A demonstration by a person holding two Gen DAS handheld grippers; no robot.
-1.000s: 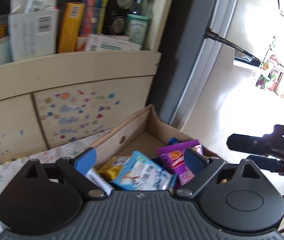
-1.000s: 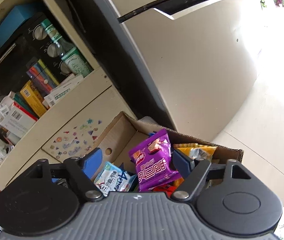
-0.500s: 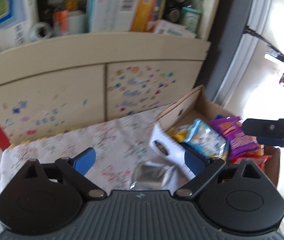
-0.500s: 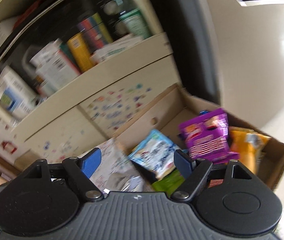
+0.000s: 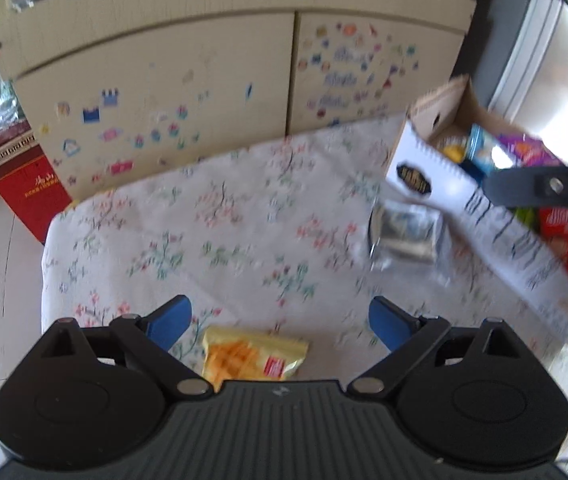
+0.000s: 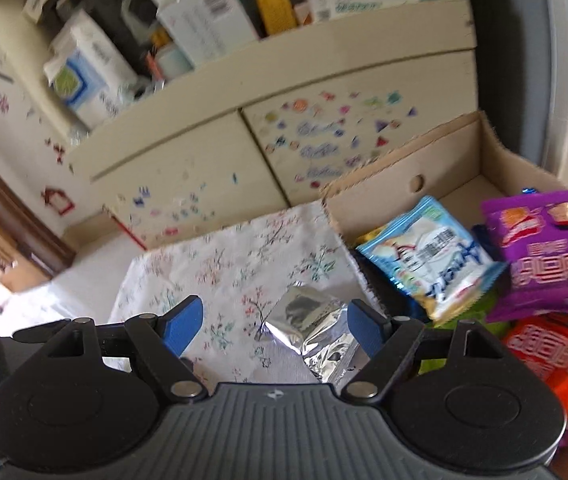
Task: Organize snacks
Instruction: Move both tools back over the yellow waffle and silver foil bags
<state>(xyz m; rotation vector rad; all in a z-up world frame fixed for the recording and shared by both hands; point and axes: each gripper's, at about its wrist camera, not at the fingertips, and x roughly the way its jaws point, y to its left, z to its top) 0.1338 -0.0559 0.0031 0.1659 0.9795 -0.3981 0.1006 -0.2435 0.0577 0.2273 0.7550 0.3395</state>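
**Two loose packets outside the cardboard box**

Left tongs (image 5: 280, 322) spread wide, empty, above a yellow snack packet (image 5: 254, 356) lying on the floral-clothed bench (image 5: 220, 232), well apart from the cardboard box (image 6: 368, 196). Right tongs (image 6: 275, 326) also wide, gripping nothing, over a silver foil packet (image 6: 308, 330) just beside the box's near wall.

Risks, as judged: slippery foil sliding out on a shallow pinch; crisps crushed by a hard squeeze; cloth caught along with a packet.

Writing: purple packet (image 6: 540, 252) and red packet (image 6: 548, 356) inside the box carry blurred characters; nothing surely legible.
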